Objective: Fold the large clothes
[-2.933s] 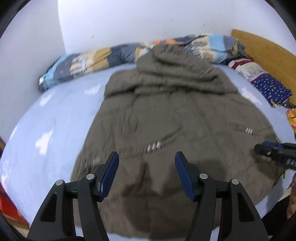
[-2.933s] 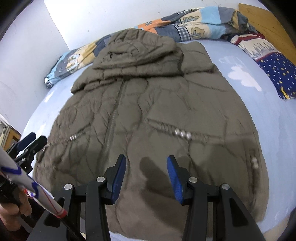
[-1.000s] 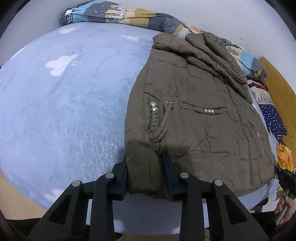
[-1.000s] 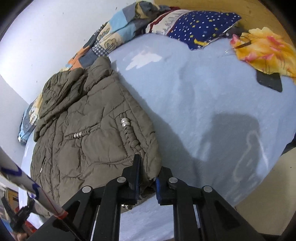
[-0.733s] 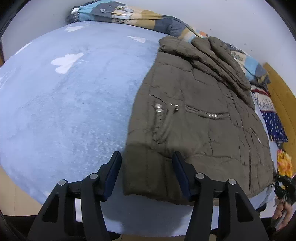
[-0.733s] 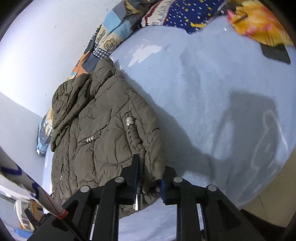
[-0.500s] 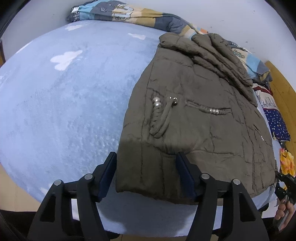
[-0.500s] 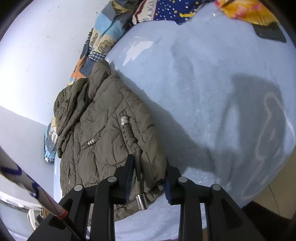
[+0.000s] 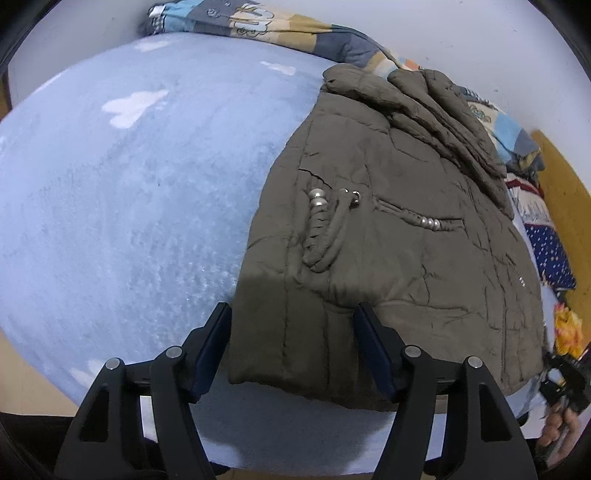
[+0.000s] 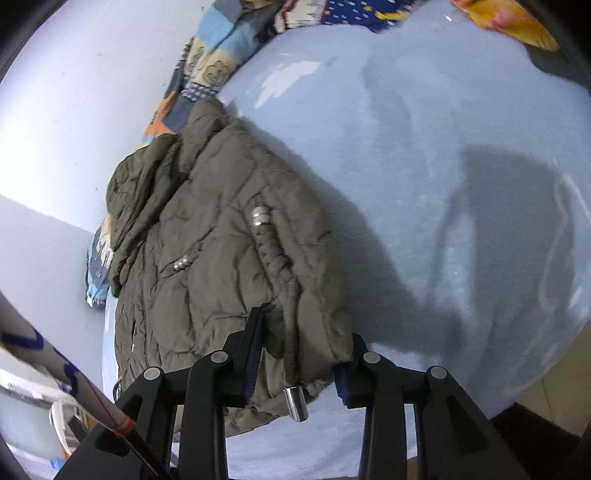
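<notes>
- Left gripper [image 9: 293, 345] just opened wide astride jacket [image 9: 399, 236] hem, pads clear.
- Right gripper [image 10: 301, 354] just opened narrowly around jacket corner and drawcord [image 10: 290, 332].
- No readable writing.

An olive padded jacket [image 9: 388, 229] is laid folded on the light blue bed [image 9: 129, 206], its hem at the near edge and its hood toward the far edge. The left gripper [image 9: 293, 343] is held over the hem corner; its jaws have just been opened, and the pads are seen apart from the fabric between them. A patterned quilt [image 9: 258, 22] is bunched along the far edge.
</notes>
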{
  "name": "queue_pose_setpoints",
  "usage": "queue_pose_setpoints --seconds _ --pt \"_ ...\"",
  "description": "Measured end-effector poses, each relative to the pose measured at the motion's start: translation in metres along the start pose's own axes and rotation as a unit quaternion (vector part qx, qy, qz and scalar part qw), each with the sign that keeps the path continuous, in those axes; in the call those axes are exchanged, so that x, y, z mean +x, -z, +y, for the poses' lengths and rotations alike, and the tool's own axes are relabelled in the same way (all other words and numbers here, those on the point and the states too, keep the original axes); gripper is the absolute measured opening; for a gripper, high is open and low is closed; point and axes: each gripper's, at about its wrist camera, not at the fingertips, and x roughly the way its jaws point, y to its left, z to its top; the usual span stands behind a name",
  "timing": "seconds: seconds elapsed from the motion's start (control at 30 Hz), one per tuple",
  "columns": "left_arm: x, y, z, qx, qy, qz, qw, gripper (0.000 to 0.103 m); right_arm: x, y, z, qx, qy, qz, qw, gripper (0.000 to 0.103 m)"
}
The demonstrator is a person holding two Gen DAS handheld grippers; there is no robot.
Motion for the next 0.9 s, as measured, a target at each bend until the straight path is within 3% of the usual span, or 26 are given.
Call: queue_pose_setpoints --seconds 0.13,0.2,0.27,0.67,0.8,0.9 --pt "0.001 0.001 0.0 -0.005 0.007 0.002 1.0 0.067 0.005 0.0 -0.006 0.02 -0.012 0.005 1.0 0.039" --pt "0.001 0.002 0.001 -0.009 0.009 0.0 0.9999 0.067 0.004 0.002 -0.003 0.012 -0.02 0.003 1.0 0.031" --pt "0.002 0.003 0.001 -0.008 0.005 0.001 1.0 0.067 0.003 0.003 -0.001 0.007 -0.021 -0.003 1.0 0.029" --pt "0.012 0.009 -0.018 0.037 -0.035 -0.011 0.9986 0.079 0.009 0.007 0.001 0.0 -0.004 -0.016 1.0 0.031" --pt "0.012 0.006 -0.02 0.048 -0.04 -0.007 0.998 0.079 0.008 0.008 0.0 0.003 -0.006 -0.023 1.0 0.031" --pt "0.009 0.006 -0.022 0.054 -0.036 -0.01 0.9978 0.069 0.007 0.009 -0.001 0.011 -0.01 -0.028 0.999 0.031"
